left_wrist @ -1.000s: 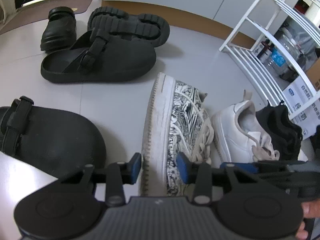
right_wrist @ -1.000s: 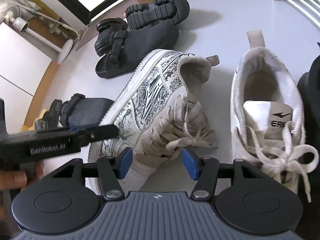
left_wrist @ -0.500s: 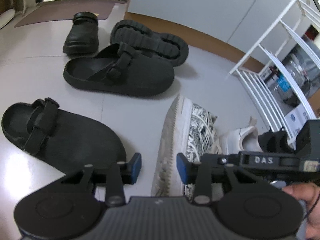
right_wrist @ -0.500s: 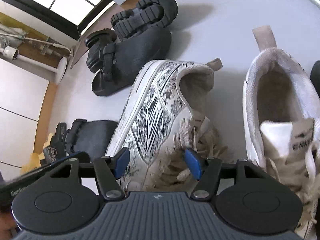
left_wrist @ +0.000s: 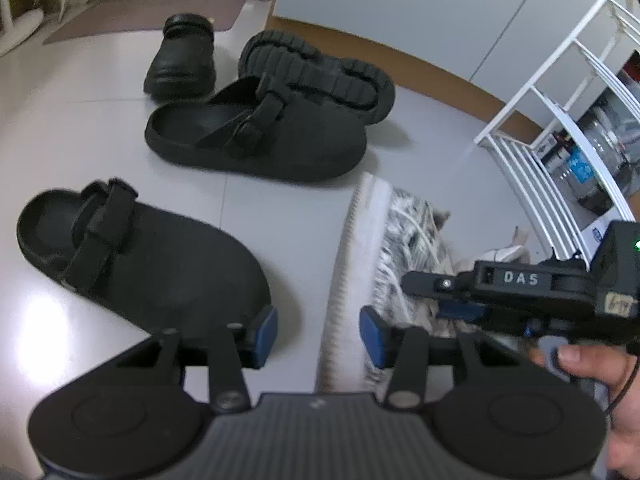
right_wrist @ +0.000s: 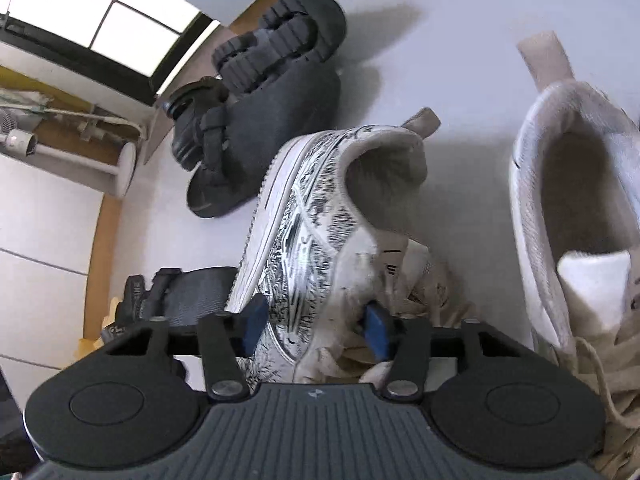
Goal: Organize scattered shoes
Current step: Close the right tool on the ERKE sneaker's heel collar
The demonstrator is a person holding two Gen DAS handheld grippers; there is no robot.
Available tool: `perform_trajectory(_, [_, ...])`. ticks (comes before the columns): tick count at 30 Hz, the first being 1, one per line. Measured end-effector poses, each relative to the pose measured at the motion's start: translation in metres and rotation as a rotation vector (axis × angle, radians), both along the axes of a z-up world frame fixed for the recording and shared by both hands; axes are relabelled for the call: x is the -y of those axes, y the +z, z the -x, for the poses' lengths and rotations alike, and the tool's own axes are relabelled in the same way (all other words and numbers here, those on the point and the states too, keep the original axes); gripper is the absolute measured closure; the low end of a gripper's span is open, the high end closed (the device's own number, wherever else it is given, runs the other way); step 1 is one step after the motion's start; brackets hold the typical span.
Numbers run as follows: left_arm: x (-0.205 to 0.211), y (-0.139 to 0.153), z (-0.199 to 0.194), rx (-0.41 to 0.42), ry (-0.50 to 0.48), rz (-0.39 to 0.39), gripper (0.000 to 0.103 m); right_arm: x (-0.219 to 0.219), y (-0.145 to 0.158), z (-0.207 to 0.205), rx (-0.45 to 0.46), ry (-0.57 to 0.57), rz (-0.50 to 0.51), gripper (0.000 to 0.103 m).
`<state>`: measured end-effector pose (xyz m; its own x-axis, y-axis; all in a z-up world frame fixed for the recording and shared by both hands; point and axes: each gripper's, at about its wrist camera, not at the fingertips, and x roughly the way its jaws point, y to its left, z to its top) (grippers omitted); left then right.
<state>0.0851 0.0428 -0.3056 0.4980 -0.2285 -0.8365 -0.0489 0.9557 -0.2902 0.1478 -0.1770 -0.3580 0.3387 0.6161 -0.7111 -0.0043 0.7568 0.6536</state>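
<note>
A black-and-white patterned sneaker (right_wrist: 320, 208) lies tipped on its side, its ribbed white sole edge (left_wrist: 340, 280) turned to the left wrist view. My right gripper (right_wrist: 315, 326) is closing, its blue pads pressing the sneaker's upper by the laces. My left gripper (left_wrist: 318, 336) is opening; the sole edge stands between its jaws, and neither pad touches it. A plain white sneaker (right_wrist: 560, 200) sits upright just right of the patterned one. A black clog (left_wrist: 160, 256) lies left of my left gripper.
Farther back are a second black clog (left_wrist: 280, 140), an overturned chunky-soled shoe (left_wrist: 316, 68) and a small black shoe (left_wrist: 184, 64). A white wire rack (left_wrist: 560, 100) with bottles behind it stands at the right. A hand (left_wrist: 592, 364) holds the right gripper's body.
My right gripper pushed in over the patterned sneaker and its jaws closed onto the upper. The left view slid so more of the near clog shows, and its jaws widened slightly.
</note>
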Motion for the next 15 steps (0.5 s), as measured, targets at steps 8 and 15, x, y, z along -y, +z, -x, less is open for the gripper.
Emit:
perform_trajectory(8, [-0.006, 0.004, 0.000, 0.022, 0.016, -0.022, 0.055, -0.021, 0.017, -0.002, 0.081, 0.078, 0.028, 0.078])
perform_trajectory(15, [-0.014, 0.002, 0.001, 0.017, 0.039, -0.019, 0.055, -0.039, 0.038, -0.001, 0.176, 0.164, 0.069, 0.099])
